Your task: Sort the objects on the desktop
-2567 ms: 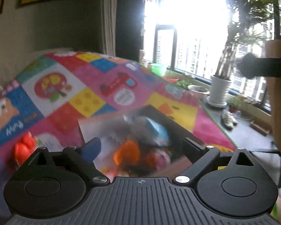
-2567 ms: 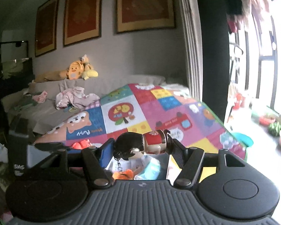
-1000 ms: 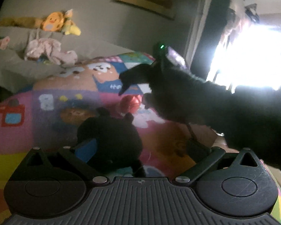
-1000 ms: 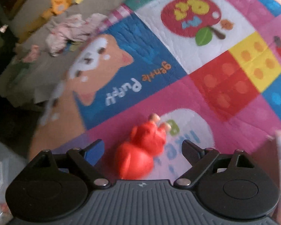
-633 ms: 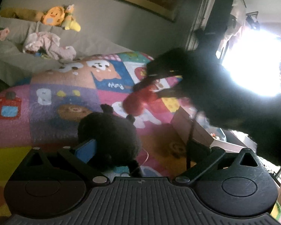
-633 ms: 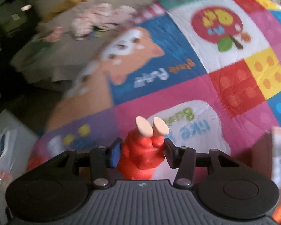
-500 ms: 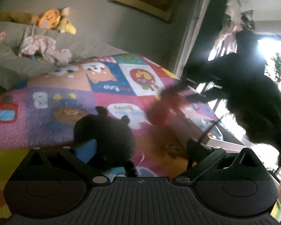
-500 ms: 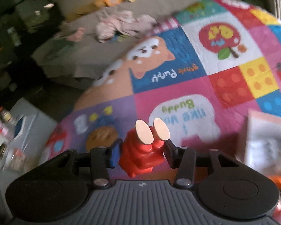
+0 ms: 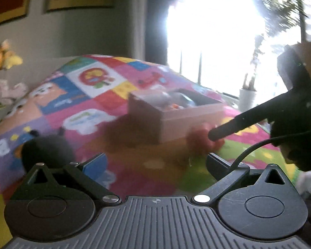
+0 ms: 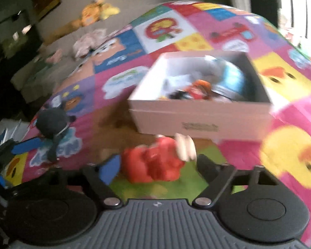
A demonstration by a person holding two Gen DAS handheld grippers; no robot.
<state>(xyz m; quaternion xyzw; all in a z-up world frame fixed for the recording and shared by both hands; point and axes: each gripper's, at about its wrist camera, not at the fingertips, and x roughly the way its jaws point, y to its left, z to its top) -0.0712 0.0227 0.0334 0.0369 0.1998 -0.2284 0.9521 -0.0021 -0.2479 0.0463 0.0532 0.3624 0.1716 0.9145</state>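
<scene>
Red toy between opening jaws, just short of the box.
The right gripper is opening, jaws clear of the red toy lying on the play mat; its feet point toward the pink box. The left gripper gapes empty.

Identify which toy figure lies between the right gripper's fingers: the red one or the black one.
The red figure, lying on its side before the box, as the right gripper opens. The black figure sits apart, far left.

A patchwork play mat in bright cartoon squares carried everything. An open white box sat on it; a red toy lay just before the box, a black plush well to its left.
</scene>
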